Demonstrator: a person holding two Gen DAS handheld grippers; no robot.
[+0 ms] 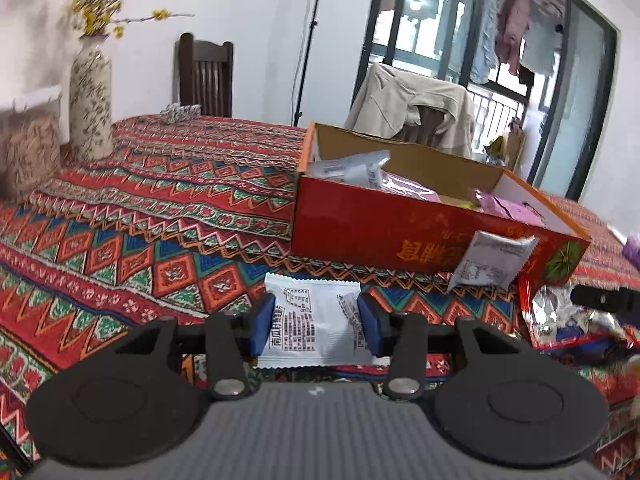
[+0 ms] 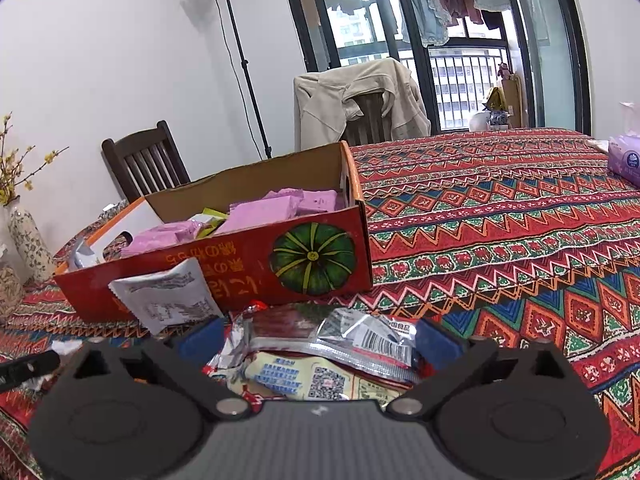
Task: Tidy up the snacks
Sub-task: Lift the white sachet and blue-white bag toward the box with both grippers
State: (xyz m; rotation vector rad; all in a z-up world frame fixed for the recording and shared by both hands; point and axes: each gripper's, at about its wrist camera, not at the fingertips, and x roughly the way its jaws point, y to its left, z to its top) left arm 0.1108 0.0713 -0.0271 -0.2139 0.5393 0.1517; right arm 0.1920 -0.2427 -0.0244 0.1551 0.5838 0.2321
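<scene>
The surface point(image 1: 132, 216), covered by a red, green and blue zigzag-patterned cloth, carries one open red cardboard box point(image 1: 384, 232) printed with a green pumpkin and yellow lettering. Inside the box lie several pink packets point(image 2: 280, 208) toward one end and a few white packets point(image 1: 352, 168) toward the other; the exact number cannot be told. One white packet with black print point(image 2: 172, 296) leans tilted against the box's outer front wall. In front of the box, a loose pile of snacks point(image 2: 320, 356) rests on a red bag: one clear pack with a barcode label, one pale yellow pack with a QR code, and crinkled silver wrapping. The left gripper point(image 1: 316, 324) is held low and level above the cloth, pointing toward the box's long side, its blue fingers point(image 1: 262, 328) closed against the two sides of one white snack packet point(image 1: 314, 316) with serrated ends and dark printed text. The right gripper point(image 2: 316, 340) hovers low over the pile, facing the pumpkin end of the box, its fingers point(image 2: 438, 340) spread wide and holding nothing. One floral vase point(image 1: 90, 100) with yellow blossoms stands at the far corner.
</scene>
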